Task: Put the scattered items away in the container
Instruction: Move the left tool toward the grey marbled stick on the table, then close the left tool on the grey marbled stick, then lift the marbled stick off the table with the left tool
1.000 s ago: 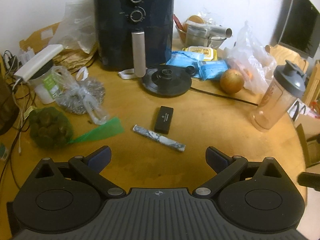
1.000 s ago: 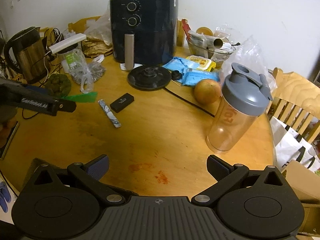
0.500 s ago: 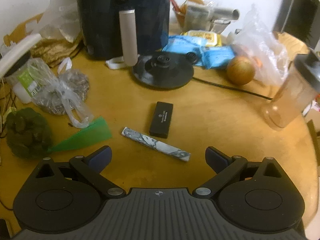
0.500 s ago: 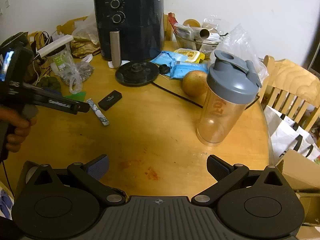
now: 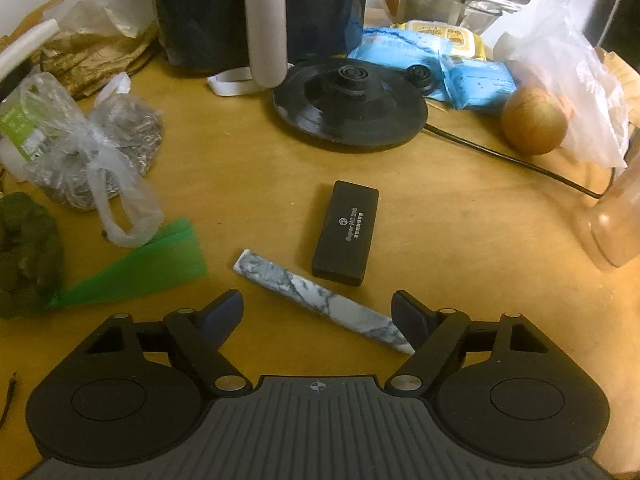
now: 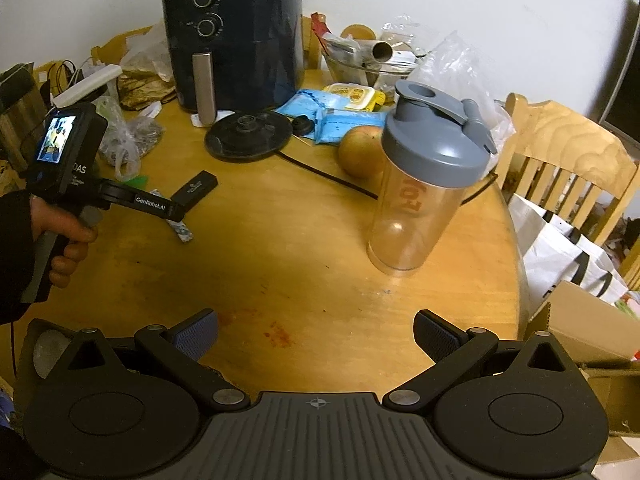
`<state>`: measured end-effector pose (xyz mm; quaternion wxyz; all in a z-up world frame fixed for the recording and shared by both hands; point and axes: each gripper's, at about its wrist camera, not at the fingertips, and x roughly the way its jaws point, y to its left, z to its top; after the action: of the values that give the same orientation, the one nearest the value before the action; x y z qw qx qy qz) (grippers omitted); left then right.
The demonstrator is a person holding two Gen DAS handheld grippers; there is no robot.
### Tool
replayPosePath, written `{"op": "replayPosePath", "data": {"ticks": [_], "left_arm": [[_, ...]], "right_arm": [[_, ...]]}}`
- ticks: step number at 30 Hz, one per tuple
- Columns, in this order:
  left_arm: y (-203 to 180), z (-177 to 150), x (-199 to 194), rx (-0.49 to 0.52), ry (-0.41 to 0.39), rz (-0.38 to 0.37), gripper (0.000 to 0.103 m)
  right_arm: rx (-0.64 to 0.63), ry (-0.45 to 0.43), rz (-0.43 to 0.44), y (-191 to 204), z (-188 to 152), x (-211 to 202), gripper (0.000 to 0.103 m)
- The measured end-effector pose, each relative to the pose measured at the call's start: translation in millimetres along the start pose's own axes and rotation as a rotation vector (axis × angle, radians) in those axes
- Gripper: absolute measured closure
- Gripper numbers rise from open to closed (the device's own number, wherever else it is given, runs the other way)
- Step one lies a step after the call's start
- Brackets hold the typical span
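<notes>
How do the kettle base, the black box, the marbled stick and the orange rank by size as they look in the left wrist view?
1. kettle base
2. marbled stick and black box: alike; the stick is longer but thinner, and nearer the camera
3. orange, though farther away

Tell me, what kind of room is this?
Probably a home kitchen or dining corner: an air fryer and a kettle base sit on a cluttered wooden table, with a wooden chair beside it.

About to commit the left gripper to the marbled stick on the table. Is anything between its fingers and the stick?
Nothing visible does. The marbled stick lies bare on the table, already partly between the closing jaws of the left gripper. The black box sits close beyond it, clear of the fingers.
</notes>
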<state>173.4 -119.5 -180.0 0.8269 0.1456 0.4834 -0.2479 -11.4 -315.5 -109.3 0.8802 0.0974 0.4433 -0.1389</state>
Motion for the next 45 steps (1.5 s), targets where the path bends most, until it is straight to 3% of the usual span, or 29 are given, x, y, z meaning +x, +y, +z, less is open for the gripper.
{"op": "replayPosePath", "data": {"ticks": [9,11,14,19,23,32,45], "left_arm": [[-2,-1,7,0.031,-0.008,0.044,0.046],[1,-1,5,0.024,-0.007,0.05,0.056],[3,-1,4,0.021,-0.004,0.058,0.064],[5,-1,4,0.019,-0.013,0.064,0.072],[6,-2,3,0.018,-0.013,0.077,0.087],[11,-9,-5,0.02,0.009,0.056,0.087],[23,-20,-60,-0.029,-0.059,0.022,0.087]], "right_arm": [[0.019,0.002,0.0,-4,0,-1,0.0],[0.022,0.004,-0.001,-4,0,0,0.0],[0.025,0.006,0.005,-5,0,0,0.0],[0.027,0.001,0.026,-3,0,-1,0.0],[0.016,-0.002,0.029,-2,1,-2,0.0],[0.013,-0.003,0.023,-3,-1,-4,0.0],[-0.008,-0.008,0.045,2,-4,-9,0.0]]}}
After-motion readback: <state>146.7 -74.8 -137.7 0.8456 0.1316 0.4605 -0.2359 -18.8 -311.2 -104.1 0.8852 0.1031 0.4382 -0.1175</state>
